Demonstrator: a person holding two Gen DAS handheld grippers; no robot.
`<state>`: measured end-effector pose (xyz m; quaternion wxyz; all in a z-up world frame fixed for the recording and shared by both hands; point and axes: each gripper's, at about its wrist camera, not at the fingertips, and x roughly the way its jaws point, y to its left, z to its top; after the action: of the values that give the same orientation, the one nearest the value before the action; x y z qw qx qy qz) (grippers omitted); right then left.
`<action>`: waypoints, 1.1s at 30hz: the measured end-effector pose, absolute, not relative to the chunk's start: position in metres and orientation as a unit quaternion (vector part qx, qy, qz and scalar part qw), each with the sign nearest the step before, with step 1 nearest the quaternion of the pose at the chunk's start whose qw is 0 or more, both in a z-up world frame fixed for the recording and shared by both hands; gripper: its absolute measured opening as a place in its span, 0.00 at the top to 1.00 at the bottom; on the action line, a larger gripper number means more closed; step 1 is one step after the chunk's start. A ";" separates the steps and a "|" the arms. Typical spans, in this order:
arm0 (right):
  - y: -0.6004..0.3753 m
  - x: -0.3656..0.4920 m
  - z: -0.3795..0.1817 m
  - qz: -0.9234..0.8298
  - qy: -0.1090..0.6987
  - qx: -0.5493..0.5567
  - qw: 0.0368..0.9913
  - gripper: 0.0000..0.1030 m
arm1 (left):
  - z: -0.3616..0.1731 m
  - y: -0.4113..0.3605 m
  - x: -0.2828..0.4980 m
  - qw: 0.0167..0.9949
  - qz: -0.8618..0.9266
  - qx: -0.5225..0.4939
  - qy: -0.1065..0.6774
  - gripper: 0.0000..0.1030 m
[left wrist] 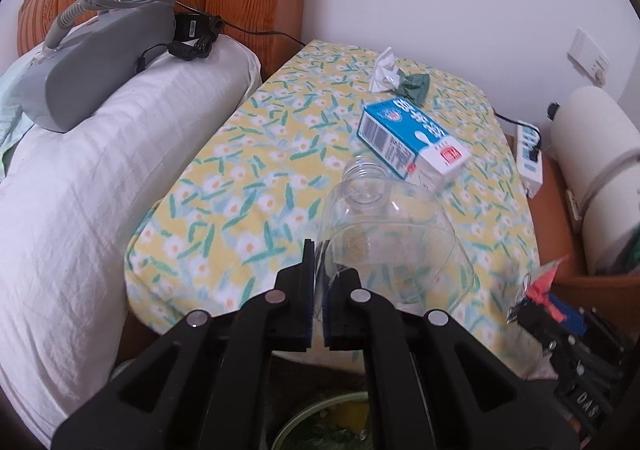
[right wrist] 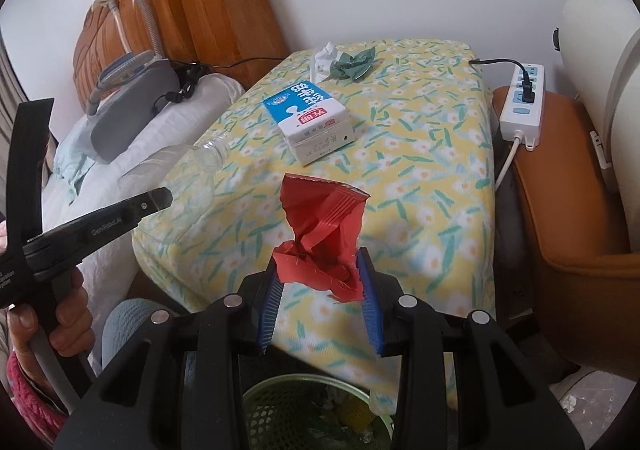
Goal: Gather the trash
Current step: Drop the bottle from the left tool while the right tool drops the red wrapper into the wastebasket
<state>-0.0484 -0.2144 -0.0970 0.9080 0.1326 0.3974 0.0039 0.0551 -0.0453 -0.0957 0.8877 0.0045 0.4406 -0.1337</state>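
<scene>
My left gripper (left wrist: 326, 264) is shut on the thin wall at the base end of a clear plastic bottle (left wrist: 384, 234), which hangs over the floral-cloth table (left wrist: 256, 178) with its open neck pointing away. My right gripper (right wrist: 318, 264) is shut on a crumpled red wrapper (right wrist: 324, 226) held above the table's near edge. A blue and white milk carton (right wrist: 308, 118) lies mid-table. Crumpled white paper (right wrist: 326, 54) and a green wad (right wrist: 354, 64) sit at the far edge. Below both grippers stands a green mesh waste basket (right wrist: 260, 406) with litter inside.
Left of the table a white pillow (left wrist: 100, 178) carries a grey machine (left wrist: 100, 62) with a hose and cables. On the right, a power strip (right wrist: 520, 106) rests on a brown seat (right wrist: 568, 202). A hand (right wrist: 60, 326) grips the left tool's handle.
</scene>
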 end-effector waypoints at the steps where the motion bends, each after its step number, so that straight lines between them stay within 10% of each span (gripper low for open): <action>1: -0.213 -0.053 -0.096 0.004 0.398 0.131 0.908 0.65 | -0.095 -0.042 0.044 0.886 -0.141 0.010 0.441 0.97; 33: -0.123 -0.154 -0.240 0.068 0.602 0.110 0.788 0.61 | -0.162 0.011 -0.104 0.814 -0.236 0.078 0.525 0.97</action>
<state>-0.1541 -0.1228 -0.2398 0.7881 0.1099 0.6018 0.0684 -0.1041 0.0106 -0.1619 0.8140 0.0783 0.5249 -0.2360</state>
